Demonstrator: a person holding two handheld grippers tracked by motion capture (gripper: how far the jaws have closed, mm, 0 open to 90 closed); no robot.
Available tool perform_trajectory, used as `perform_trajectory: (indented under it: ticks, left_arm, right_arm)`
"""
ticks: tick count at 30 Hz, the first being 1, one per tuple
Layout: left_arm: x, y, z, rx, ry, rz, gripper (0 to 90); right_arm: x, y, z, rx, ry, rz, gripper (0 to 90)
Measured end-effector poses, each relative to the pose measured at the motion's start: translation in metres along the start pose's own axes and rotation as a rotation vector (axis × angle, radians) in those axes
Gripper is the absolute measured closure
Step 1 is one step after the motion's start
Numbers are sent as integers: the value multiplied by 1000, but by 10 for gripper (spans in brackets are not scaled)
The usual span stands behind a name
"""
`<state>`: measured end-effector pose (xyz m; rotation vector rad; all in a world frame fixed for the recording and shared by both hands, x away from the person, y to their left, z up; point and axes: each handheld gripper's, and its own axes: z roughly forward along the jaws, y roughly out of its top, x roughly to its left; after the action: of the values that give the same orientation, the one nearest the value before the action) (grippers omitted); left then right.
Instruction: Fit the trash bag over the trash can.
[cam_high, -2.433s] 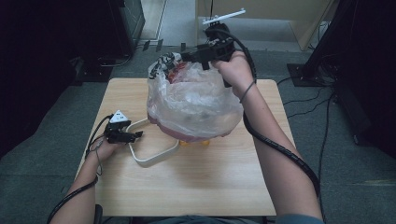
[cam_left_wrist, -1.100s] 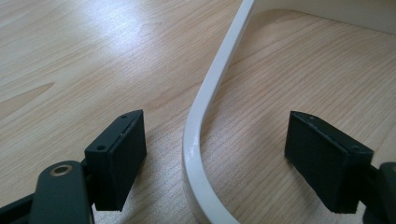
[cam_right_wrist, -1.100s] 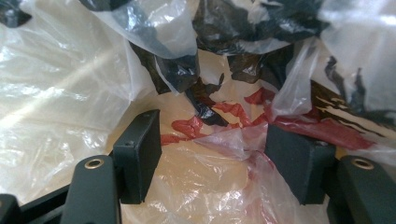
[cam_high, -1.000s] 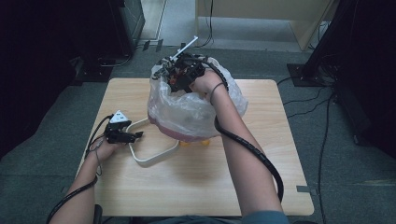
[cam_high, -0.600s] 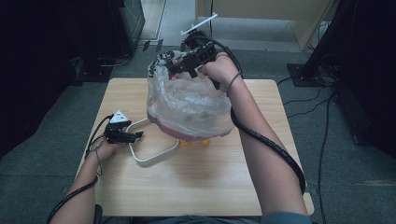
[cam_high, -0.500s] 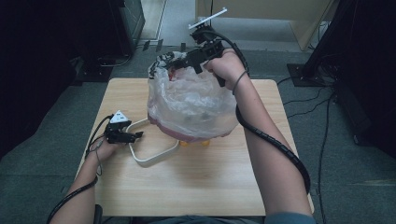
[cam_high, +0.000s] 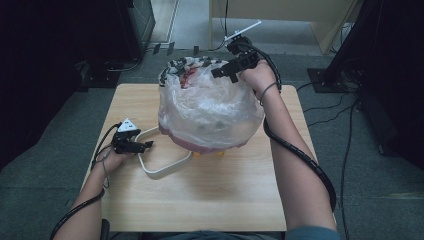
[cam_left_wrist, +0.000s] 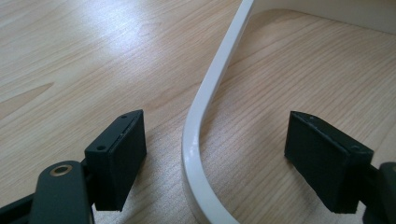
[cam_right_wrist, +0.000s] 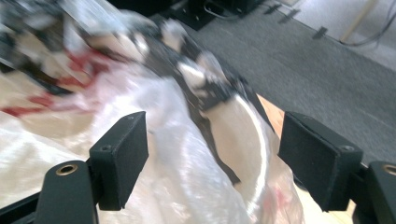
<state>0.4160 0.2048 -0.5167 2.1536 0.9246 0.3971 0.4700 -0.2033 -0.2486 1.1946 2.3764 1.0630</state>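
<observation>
Wooden table (cam_high: 200, 200), no readable writing, left gripper (cam_high: 145, 146) open astride white handle (cam_high: 160, 172), right gripper (cam_high: 222, 72) just opened over plastic bag (cam_high: 210, 112).

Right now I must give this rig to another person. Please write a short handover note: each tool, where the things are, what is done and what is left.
Left tool: open, low on the light wooden table, its jaws on either side of the curved white plastic handle without touching it.
Right tool: its jaws have just been opening; now open, at the far top of the crumpled clear plastic bag, nothing gripped.
Things: the bag covers a round pink container at the table's middle; the handle lies flat on the table in front of it.
Done: bag draped over the container.
Left: probably to settle the bag's dark printed rim; handle not yet gripped.
</observation>
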Motion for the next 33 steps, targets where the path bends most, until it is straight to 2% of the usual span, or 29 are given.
perform_trajectory:
  ticks: [3, 9, 15, 21, 27, 29, 33]
  left_arm:
    - [0, 0, 0, 0, 0, 1, 209]
    - [0, 0, 0, 0, -1, 1, 209]
    - [0, 0, 0, 1, -2, 1, 209]
    - [0, 0, 0, 0, 0, 1, 209]
    - [0, 0, 0, 0, 1, 3, 209]
    - [0, 0, 0, 0, -1, 1, 208]
    - [0, 0, 0, 0, -2, 0, 209]
  right_arm:
    - [0, -3, 5, 16, -2, 14, 228]
    - [2, -7, 11, 32, -3, -1, 229]
    - [0, -11, 11, -15, 40, 45, 229]
    - [-1, -8, -7, -118, 79, 68, 206]
    - [-2, -8, -35, -197, 103, 73, 191]
    - [-5, -12, -45, -211, 111, 90, 192]
    - [-8, -23, -60, -229, 101, 76, 192]
